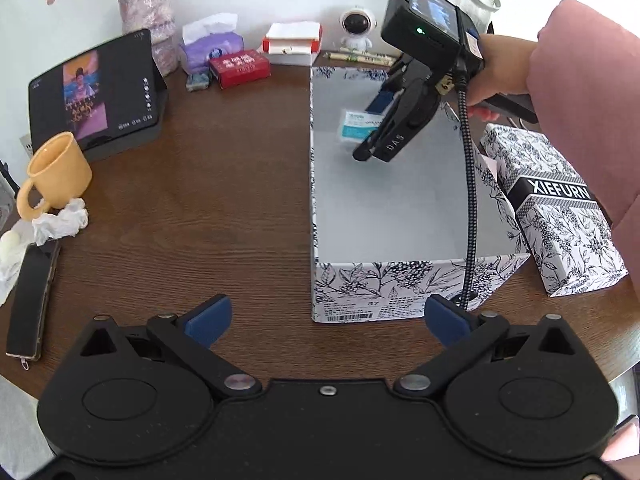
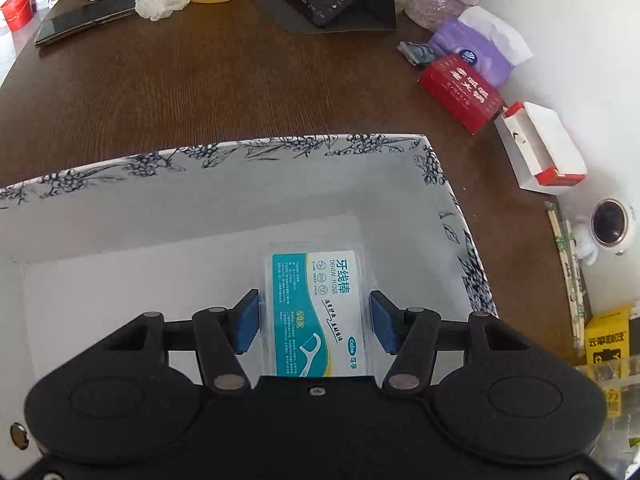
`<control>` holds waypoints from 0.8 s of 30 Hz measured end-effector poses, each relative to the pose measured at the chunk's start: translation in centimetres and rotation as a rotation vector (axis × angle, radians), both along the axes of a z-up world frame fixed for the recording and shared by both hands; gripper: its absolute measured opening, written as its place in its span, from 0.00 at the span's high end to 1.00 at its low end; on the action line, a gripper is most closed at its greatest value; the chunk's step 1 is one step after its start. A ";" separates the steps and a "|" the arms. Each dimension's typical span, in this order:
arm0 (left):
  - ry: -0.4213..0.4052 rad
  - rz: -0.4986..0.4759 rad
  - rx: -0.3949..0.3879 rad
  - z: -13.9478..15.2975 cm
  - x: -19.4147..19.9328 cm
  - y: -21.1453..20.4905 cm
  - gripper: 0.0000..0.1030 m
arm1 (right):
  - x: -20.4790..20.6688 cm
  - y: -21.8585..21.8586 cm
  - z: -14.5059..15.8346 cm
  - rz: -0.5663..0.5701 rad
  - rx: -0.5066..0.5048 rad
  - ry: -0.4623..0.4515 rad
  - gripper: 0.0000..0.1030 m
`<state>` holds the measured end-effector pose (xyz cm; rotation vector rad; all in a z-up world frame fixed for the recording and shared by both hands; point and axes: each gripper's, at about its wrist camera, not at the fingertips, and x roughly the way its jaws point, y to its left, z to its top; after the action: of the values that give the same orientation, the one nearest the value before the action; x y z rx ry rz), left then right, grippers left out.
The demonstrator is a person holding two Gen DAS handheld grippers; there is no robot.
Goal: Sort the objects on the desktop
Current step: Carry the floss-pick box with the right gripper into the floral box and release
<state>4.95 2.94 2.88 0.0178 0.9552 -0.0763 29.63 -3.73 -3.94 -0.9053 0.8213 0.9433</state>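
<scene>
A floral-patterned open box (image 1: 360, 292) stands on the brown table; its rim also shows in the right wrist view (image 2: 280, 146). My right gripper (image 2: 314, 322) is inside the box, its blue pads (image 2: 246, 326) closed against the sides of a teal-and-white dental floss box (image 2: 320, 312). In the left wrist view the right gripper (image 1: 372, 136) hangs over the box with the floss box (image 1: 356, 124) between its fingers. My left gripper (image 1: 326, 320) is open and empty, low over the table just in front of the box's near left corner.
Along the back wall stand a red box (image 1: 239, 66), a purple tissue pack (image 1: 212, 46), a white-and-red box (image 1: 292, 42) and an astronaut figure (image 1: 357, 28). A tablet (image 1: 96, 92), yellow mug (image 1: 58, 176), crumpled tissue (image 1: 62, 220) and phone (image 1: 32, 300) lie left. The box lid (image 1: 552, 208) lies right.
</scene>
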 end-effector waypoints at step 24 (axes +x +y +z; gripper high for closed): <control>-0.034 0.014 0.057 0.1 0.7 -1.3 0.00 | 0.8 1.3 -1.4 0.033 -0.073 0.026 0.21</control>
<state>5.64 1.68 2.99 0.0648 0.9235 -0.0361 30.41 -2.40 -5.36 -0.9739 0.8702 0.9610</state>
